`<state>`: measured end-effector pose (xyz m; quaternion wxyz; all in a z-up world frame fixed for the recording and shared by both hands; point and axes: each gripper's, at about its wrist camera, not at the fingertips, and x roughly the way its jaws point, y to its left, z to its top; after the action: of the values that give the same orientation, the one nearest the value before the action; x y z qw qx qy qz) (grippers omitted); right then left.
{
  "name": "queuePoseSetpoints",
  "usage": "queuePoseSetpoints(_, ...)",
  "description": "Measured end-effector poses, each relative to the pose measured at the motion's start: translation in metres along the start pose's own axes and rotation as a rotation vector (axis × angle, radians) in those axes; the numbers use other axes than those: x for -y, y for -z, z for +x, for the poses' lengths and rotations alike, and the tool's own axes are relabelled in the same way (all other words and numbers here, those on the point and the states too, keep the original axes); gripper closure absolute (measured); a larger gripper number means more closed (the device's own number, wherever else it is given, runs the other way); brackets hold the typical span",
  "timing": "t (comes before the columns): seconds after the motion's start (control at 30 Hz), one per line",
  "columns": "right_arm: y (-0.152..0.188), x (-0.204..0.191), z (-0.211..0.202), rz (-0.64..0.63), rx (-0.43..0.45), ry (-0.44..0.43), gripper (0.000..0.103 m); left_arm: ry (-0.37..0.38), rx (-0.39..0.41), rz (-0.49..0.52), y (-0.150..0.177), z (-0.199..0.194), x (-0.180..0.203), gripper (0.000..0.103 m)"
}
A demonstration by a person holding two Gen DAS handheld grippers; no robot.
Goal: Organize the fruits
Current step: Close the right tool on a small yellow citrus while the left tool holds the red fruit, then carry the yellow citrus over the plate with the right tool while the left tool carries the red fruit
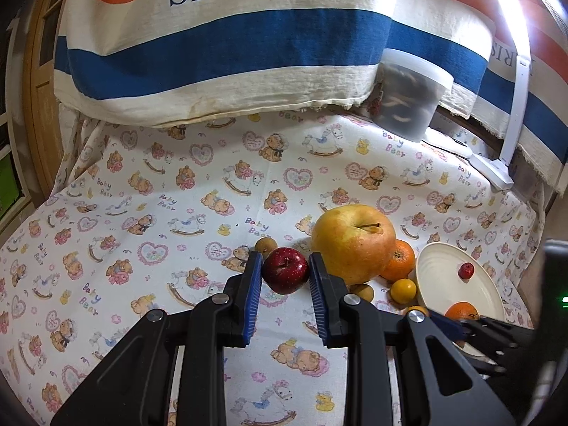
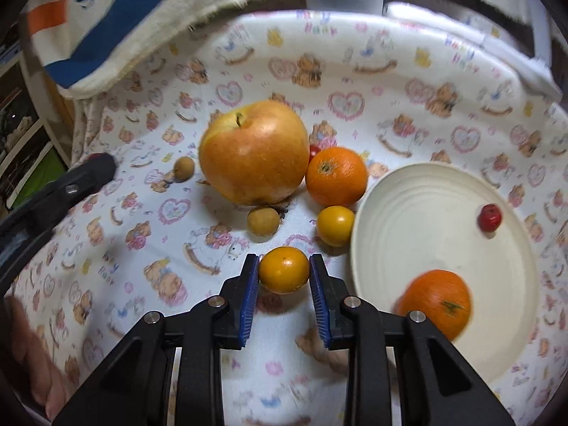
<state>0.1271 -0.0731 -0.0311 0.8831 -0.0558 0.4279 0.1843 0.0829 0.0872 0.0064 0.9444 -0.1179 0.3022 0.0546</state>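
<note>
Two grips hold: right gripper [image 2: 284, 272] clamped across the widest part of a small, smooth yellow-orange round fruit [image 2: 284, 269], light, probably slippery, beside the cream plate [image 2: 419, 184]; left gripper [image 1: 285, 270] clamped likewise on a glossy, firm dark-red apple [image 1: 285, 269], both angled down over the bear-print cloth [image 1: 177, 184].

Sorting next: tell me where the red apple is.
In the left wrist view, the red apple sits centre, between the left gripper's pads, just left of the big apple.
</note>
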Motion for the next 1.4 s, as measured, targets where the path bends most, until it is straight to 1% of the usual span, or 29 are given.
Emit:
queuePoseSetpoints(0.17, 0.006, 0.012, -0.034, -0.005, 0.092, -0.004, 0.073, 0.0, 0.006, 0.034, 0.003, 0.0, 0.007, 0.078)
queuePoseSetpoints(0.33, 0.016, 0.03, -0.061, -0.001, 0.141, 0.023, 0.073, 0.029, 0.019, 0.065, 0.005, -0.004, 0.016, 0.078)
queuePoseSetpoints(0.5, 0.02, 0.056, -0.085, 0.037, 0.198, 0.057, 0.073, 0.095, 0.046, 0.093, 0.007, -0.012, 0.026, 0.078)
queuePoseSetpoints(0.57, 0.021, 0.064, -0.091, 0.045, 0.219, 0.075, 0.073, 0.085, 0.058, 0.102, 0.009, -0.014, 0.03, 0.078)
queuePoseSetpoints(0.77, 0.03, 0.089, -0.107, 0.077, 0.309, 0.147, 0.073, 0.106, 0.022, 0.126, 0.015, -0.007, 0.038, 0.078)
queuePoseSetpoints(0.83, 0.03, 0.093, -0.11, 0.079, 0.318, 0.152, 0.073, 0.105, 0.016, 0.141, 0.018, -0.006, 0.042, 0.078)
queuePoseSetpoints(0.93, 0.03, 0.099, -0.113, 0.09, 0.325, 0.137, 0.073, 0.105, 0.012, 0.165, 0.021, -0.005, 0.048, 0.078)
queuePoseSetpoints(1.07, 0.033, 0.105, -0.116, 0.109, 0.334, 0.139, 0.073, 0.11, -0.012, 0.179, 0.026, -0.002, 0.054, 0.078)
queuePoseSetpoints(1.4, 0.035, 0.117, -0.117, 0.134, 0.324, 0.132, 0.073, 0.093, -0.022, 0.218, 0.033, 0.001, 0.063, 0.078)
